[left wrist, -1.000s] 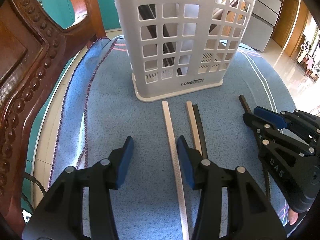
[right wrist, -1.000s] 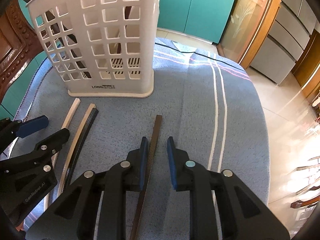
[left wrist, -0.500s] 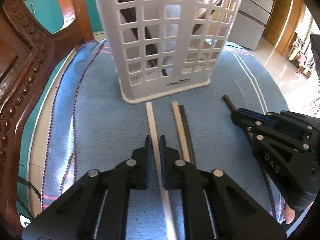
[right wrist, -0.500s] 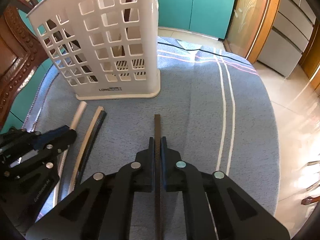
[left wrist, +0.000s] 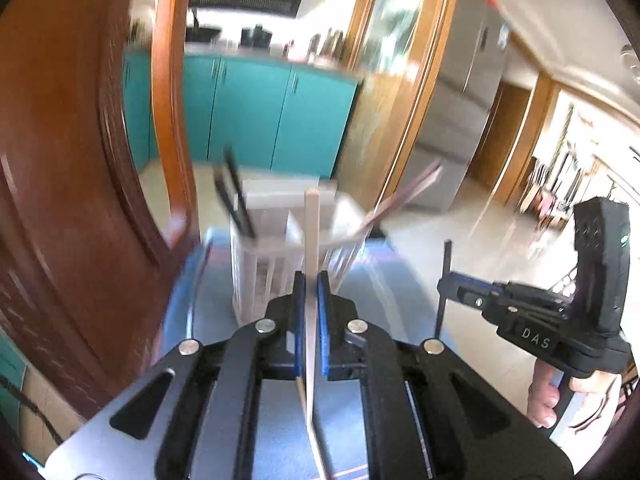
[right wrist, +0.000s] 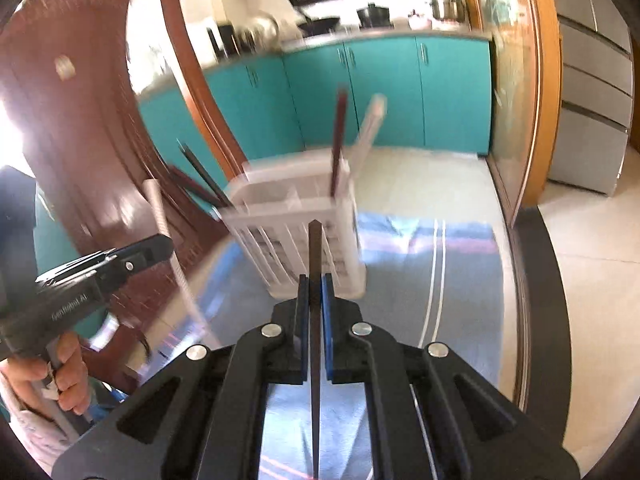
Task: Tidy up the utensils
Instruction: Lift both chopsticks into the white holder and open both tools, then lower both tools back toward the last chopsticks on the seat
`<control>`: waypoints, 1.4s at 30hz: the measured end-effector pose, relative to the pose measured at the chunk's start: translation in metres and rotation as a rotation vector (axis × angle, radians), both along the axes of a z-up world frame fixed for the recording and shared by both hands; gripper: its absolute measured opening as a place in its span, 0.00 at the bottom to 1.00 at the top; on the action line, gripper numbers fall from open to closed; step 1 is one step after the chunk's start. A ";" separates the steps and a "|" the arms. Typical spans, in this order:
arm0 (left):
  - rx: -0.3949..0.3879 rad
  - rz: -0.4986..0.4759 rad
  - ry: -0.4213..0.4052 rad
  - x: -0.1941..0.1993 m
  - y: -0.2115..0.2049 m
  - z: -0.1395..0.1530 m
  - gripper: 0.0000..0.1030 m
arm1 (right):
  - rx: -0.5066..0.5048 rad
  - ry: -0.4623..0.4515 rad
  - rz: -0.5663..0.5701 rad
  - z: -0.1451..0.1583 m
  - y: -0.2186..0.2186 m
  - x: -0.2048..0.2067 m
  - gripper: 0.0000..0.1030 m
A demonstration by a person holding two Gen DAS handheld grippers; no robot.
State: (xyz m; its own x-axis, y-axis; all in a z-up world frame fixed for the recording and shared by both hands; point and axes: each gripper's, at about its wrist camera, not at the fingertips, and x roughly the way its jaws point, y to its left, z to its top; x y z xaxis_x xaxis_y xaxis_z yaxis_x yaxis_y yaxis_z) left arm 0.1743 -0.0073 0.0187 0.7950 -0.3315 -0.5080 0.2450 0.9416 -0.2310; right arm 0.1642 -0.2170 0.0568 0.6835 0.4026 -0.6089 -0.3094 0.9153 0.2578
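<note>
Mostly blurred: both views are smeared by motion, so the basket [left wrist: 280,248] and the sticks standing in it [right wrist: 340,140] are hard to make out.
Hidden: the lower ends of both held sticks run behind the gripper bodies.
Left gripper [left wrist: 311,280]: fingers narrow, clamped on the white stick [left wrist: 312,224], which points up in front of the basket.
Right gripper [right wrist: 315,284]: fingers narrow, clamped on the dark stick [right wrist: 315,248], also pointing up toward the basket.
Pose: both grippers are raised above the blue cloth [right wrist: 460,272], side by side, well apart.
Hands: only a few fingers [left wrist: 542,396] show under the right gripper's handle.
Chair [right wrist: 80,128]: stands beside the basket.
</note>
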 end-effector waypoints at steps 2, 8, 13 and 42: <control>-0.032 0.009 -0.083 -0.010 0.006 0.030 0.07 | 0.025 -0.052 -0.009 0.023 -0.005 -0.007 0.06; -0.106 0.144 -0.362 -0.016 0.022 0.093 0.06 | 0.085 -0.165 -0.055 0.075 -0.013 0.005 0.06; -0.083 0.281 -0.437 0.007 0.022 0.092 0.06 | 0.117 -0.212 -0.052 0.094 -0.011 0.015 0.06; 0.092 0.252 -0.269 0.046 -0.003 0.025 0.14 | 0.107 -0.399 -0.173 0.038 0.010 0.040 0.36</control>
State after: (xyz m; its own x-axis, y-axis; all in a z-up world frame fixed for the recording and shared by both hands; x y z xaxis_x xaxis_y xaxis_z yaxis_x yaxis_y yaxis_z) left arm 0.2203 -0.0107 0.0439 0.9549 -0.0708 -0.2883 0.0431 0.9939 -0.1012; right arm 0.2042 -0.2067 0.0944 0.9192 0.3083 -0.2450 -0.2487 0.9369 0.2459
